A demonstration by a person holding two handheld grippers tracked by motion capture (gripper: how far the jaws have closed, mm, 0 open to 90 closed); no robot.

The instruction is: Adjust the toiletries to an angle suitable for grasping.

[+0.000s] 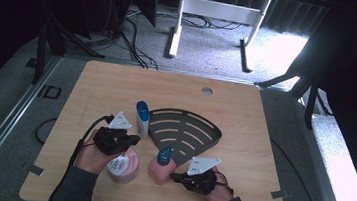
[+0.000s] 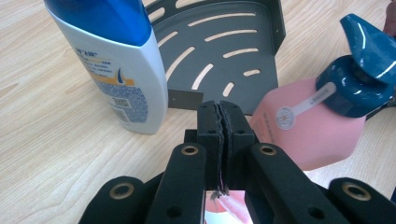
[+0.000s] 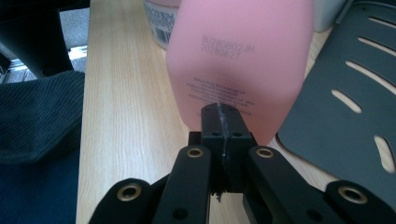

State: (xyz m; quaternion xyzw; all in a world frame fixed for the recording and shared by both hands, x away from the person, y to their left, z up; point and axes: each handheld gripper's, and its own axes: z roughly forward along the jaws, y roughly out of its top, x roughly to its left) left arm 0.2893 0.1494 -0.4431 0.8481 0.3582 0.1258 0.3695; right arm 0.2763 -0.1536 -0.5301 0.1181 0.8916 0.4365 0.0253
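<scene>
Item 1, left gripper point(image 1: 133, 139): jaws pressed flat together, nothing clamped. Hovering just above the round tub point(image 1: 124, 167), at the near left of the table point(image 1: 108, 83). Risk: a closed tip lowered onto the lid only prods it; no grip possible without opening first.

Item 2, round tub: pink and white, upright, close to the near edge. Risk: a sideways knock from the hand above could slide it toward that edge.

Item 3, white bottle point(image 1: 142, 119): blue cap, tall, narrow, upright, just left of the shelf. Risk: top-heavy; a brush from the left gripper's cable or knuckles could topple it onto the shelf.

Item 4, pink pump bottle point(image 1: 160, 171): upright between tub and right gripper, just in front of the shelf's near corner. Risk: a low push slides it, a high push tips it; the blue pump head raises the weight. Possible collision with tub on the left or jamming against the shelf rim.

Item 5, dark slotted corner shelf point(image 1: 213, 134): flat at table centre, nothing on it. Risk: raised wall catching a bottle base pushed across.

Item 6, right gripper point(image 1: 174, 176): jaws together, holding nothing, tips at the pink bottle's lower side; actual contact not certain. Risk: narrow closed tip off-centre on a curved wall, so the bottle may spin away rather than travel straight.
</scene>
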